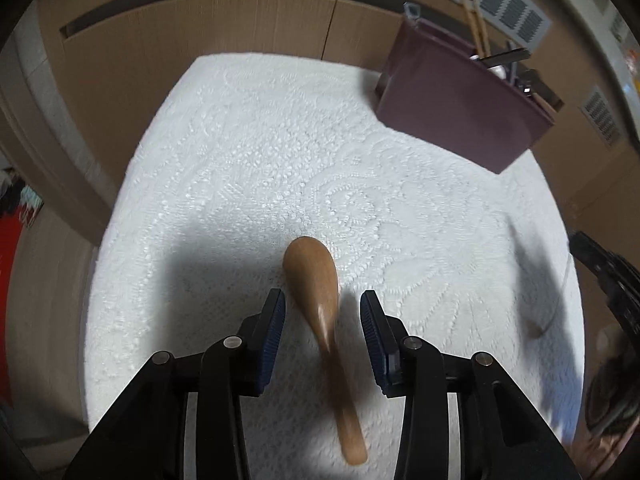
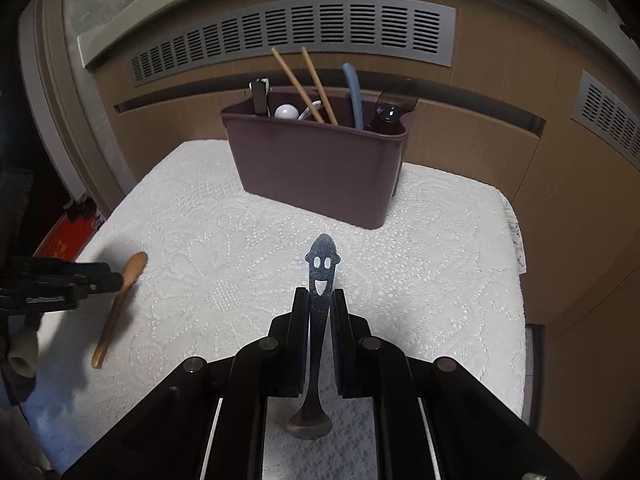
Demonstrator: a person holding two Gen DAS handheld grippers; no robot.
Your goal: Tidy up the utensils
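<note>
A wooden spoon (image 1: 320, 312) lies on the white lace cloth (image 1: 248, 184), bowl end away from me. My left gripper (image 1: 323, 308) is open, its fingers either side of the spoon's neck without touching. The spoon (image 2: 120, 304) and left gripper (image 2: 80, 280) also show in the right wrist view. My right gripper (image 2: 320, 304) is shut on a metal spoon with a smiley-face handle (image 2: 320, 272), handle end forward, bowl (image 2: 308, 426) near the cloth. A maroon utensil caddy (image 2: 316, 168) stands at the back of the cloth, also in the left wrist view (image 1: 460, 100).
The caddy holds chopsticks (image 2: 308, 84), a blue handle (image 2: 354, 92), a white ball-ended piece (image 2: 286, 112) and dark utensils (image 2: 390, 112). A brown panelled wall with grey vents (image 2: 292, 36) runs behind. The cloth's edges drop off left and right.
</note>
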